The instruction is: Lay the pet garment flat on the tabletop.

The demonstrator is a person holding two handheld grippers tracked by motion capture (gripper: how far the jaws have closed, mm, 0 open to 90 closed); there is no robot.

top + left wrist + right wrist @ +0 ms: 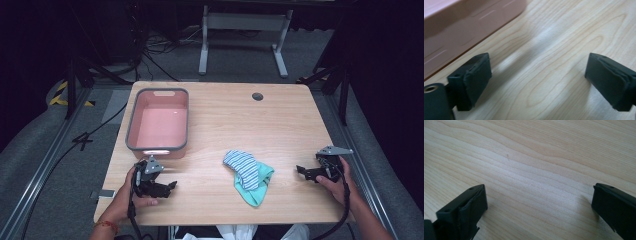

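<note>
— While both cloths (248,176) lie heaped near the bench's (280,125) front edge, have we started?

— Hardly. Our left gripper (167,187) and right gripper (301,170) rest with fingers apart, empty; the pink tub (158,121) at the left edge holds nothing.

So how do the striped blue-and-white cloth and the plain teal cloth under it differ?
The striped blue-and-white cloth lies on top, bunched; the plain teal cloth lies underneath, spreading flatter toward the table's near edge. The striped one is patterned, the teal one plain. Both are small, crumpled, and untouched, lying between the two grippers.
</note>
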